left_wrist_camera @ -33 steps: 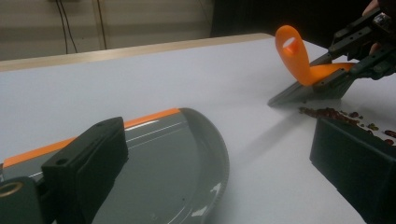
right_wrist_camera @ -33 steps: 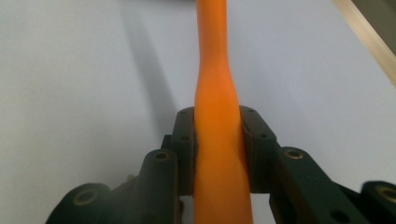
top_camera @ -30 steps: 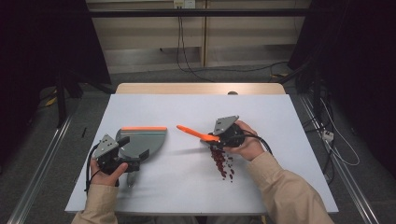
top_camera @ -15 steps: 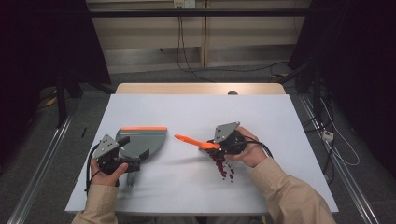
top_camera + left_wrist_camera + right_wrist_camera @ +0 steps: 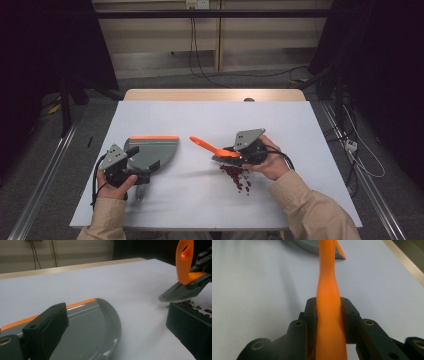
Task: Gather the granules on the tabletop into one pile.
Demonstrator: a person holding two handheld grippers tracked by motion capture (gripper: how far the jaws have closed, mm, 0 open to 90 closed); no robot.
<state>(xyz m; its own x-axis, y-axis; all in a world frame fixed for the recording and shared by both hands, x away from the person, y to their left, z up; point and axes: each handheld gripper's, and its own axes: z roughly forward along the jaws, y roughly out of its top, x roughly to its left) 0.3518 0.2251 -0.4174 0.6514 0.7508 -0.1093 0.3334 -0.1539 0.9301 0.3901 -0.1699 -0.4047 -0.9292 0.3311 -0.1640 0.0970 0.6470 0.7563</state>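
Note:
A grey dustpan (image 5: 155, 149) with an orange lip lies flat at the table's left. My left gripper (image 5: 144, 160) rests at its near end, jaws wide apart. In the left gripper view (image 5: 117, 332) one jaw sits over the dustpan (image 5: 95, 327) and the other on bare table beyond its rim. My right gripper (image 5: 231, 152) is shut on the orange handle of a brush (image 5: 210, 146). Both pads press that handle (image 5: 328, 290) in the right gripper view (image 5: 329, 315). The grey bristles (image 5: 180, 291) touch down beside a small pile of dark red beans (image 5: 239, 176).
The white table top (image 5: 200, 115) has a wooden strip (image 5: 215, 95) along its far edge. Cables trail on the floor behind and to the right of it. Open surface lies between the dustpan and the beans.
My right hand has shifted a little toward the near side with the brush, bringing the bristles down by the beans. The left gripper and dustpan have stayed put.

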